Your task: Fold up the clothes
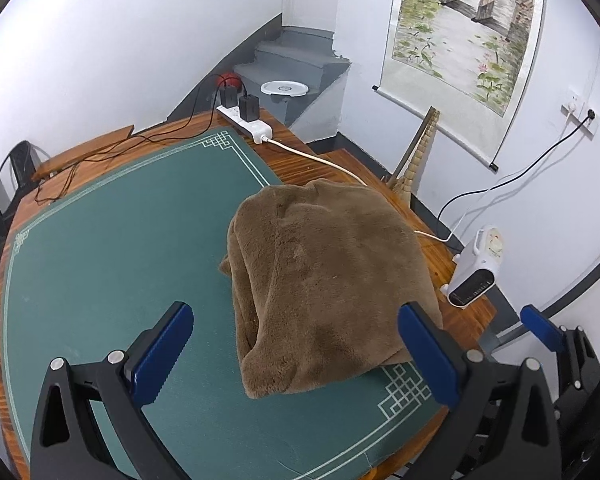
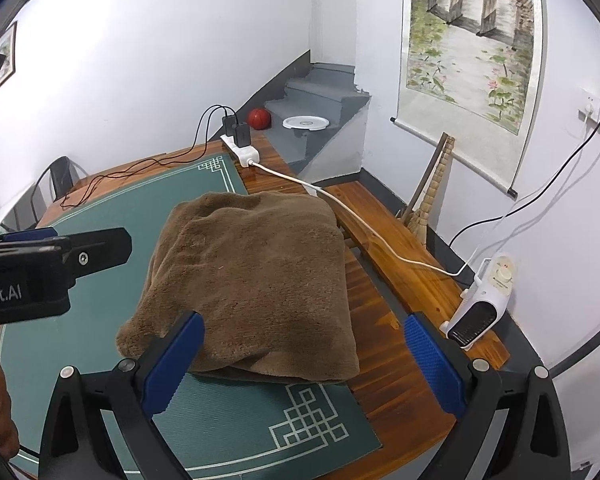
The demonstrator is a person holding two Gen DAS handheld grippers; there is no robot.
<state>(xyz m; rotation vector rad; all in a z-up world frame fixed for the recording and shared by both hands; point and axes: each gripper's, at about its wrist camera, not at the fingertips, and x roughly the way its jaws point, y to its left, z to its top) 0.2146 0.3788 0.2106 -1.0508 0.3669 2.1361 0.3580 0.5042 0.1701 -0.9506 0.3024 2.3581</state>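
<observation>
Left wrist view: the left gripper hovers with its jaws spread wide and empty above the folded brown fleece garment, which lies at the right edge of the green mat on the wooden table. Right wrist view: the right gripper, likewise spread and empty, faces the same garment; a white plate rests empty on a grey step behind a power strip.

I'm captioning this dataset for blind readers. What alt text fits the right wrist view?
A folded brown garment lies on a green mat on a wooden table, with the right gripper hovering open over its near edge, holding nothing. The left gripper reaches in from the left; a white power strip sits at the table's far edge.
</observation>
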